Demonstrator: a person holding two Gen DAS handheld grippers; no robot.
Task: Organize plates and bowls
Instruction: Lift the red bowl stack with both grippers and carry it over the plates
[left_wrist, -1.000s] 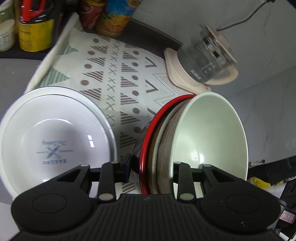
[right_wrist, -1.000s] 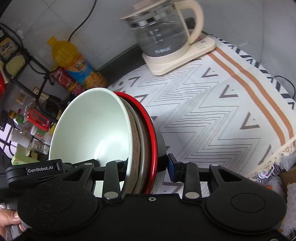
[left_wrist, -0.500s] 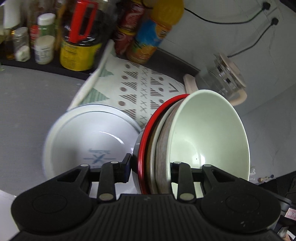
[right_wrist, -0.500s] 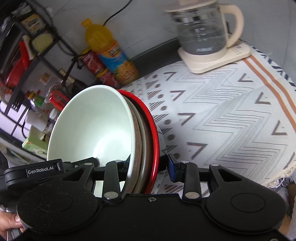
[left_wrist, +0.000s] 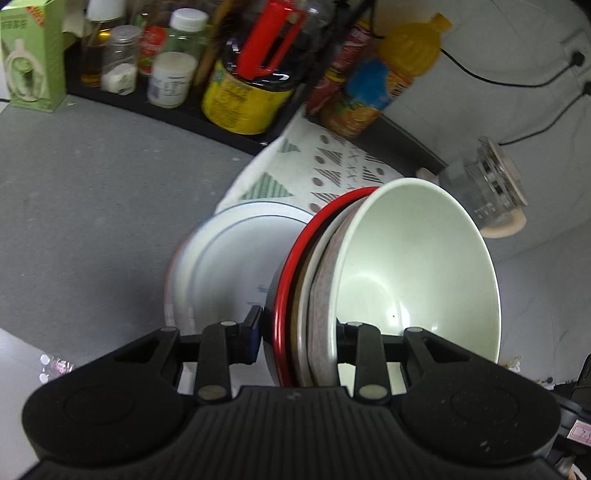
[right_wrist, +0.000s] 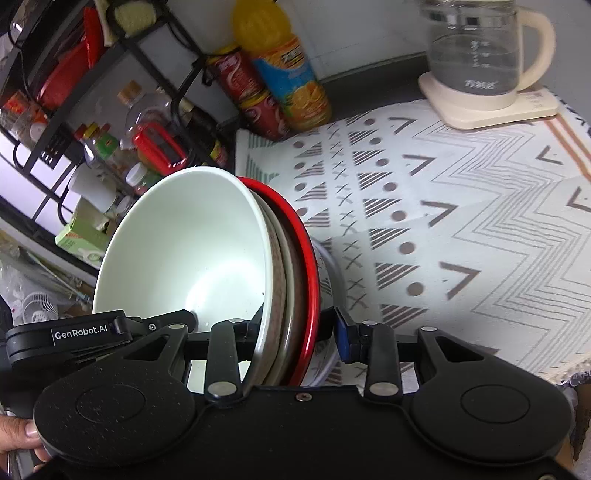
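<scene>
Left gripper (left_wrist: 299, 341) and right gripper (right_wrist: 291, 338) each have their fingers clamped across the rim of one tilted stack of bowls (left_wrist: 413, 273), held above the white plate (left_wrist: 229, 266) on the desk (left_wrist: 92, 206).

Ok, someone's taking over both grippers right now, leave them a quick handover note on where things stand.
Left gripper: shut on the stack of bowls, clamping its rims.
Right gripper: shut on the same stack, from the opposite side.
The stack is a pale green bowl nested in a speckled one and a red-rimmed one, tipped on edge and held off the table.
A white plate lies below, half on the patterned cloth, half on the grey counter.
Done: bowls nested and lifted.
Left: set the stack down, probably on or by the plate. Keep both grips firm; letting one go could spill the stack.
</scene>
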